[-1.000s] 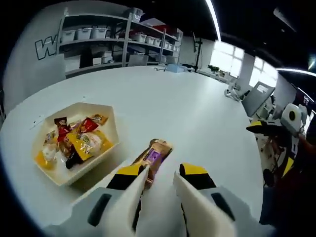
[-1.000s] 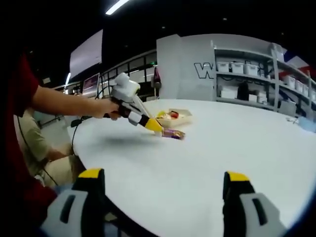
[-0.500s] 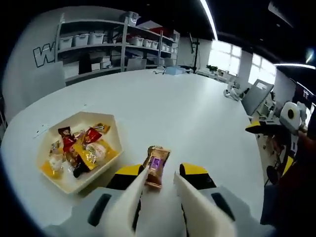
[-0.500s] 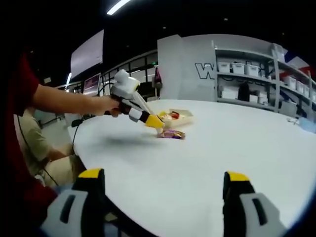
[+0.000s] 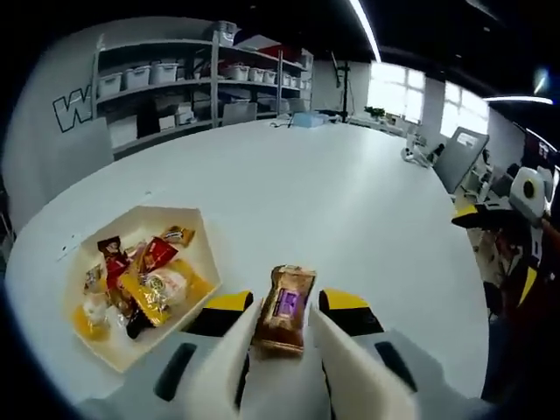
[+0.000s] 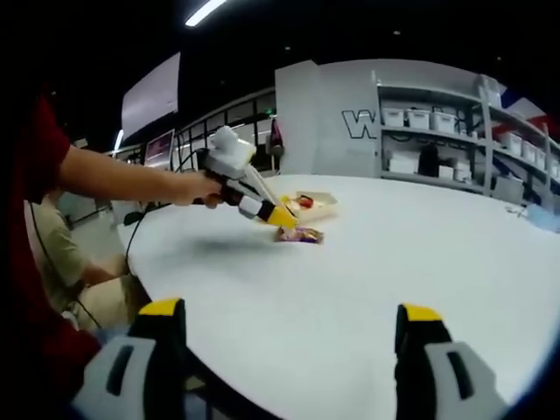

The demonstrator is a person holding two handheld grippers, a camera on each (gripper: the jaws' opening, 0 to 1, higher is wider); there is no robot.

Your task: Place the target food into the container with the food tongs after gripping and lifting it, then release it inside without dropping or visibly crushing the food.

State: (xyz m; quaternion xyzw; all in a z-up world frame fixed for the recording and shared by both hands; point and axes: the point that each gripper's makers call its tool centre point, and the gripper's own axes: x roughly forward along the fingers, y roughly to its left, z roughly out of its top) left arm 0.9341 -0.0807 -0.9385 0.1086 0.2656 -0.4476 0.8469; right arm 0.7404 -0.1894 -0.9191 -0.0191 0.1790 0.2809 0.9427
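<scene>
The left gripper (image 5: 282, 317) pinches the brown snack packet (image 5: 285, 309) between its jaws, just beside the food tray (image 5: 203, 236); the right gripper (image 6: 284, 325) is spread wide.

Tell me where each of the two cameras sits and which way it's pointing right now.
Left gripper view: rides the left gripper, looking down over its fingers at the snack packet and the container on the white table.
Right gripper view: rides the right gripper, low over the table edge, facing the person's hand and shelves.
Shared: table, container, packet, left gripper, shelves.
</scene>
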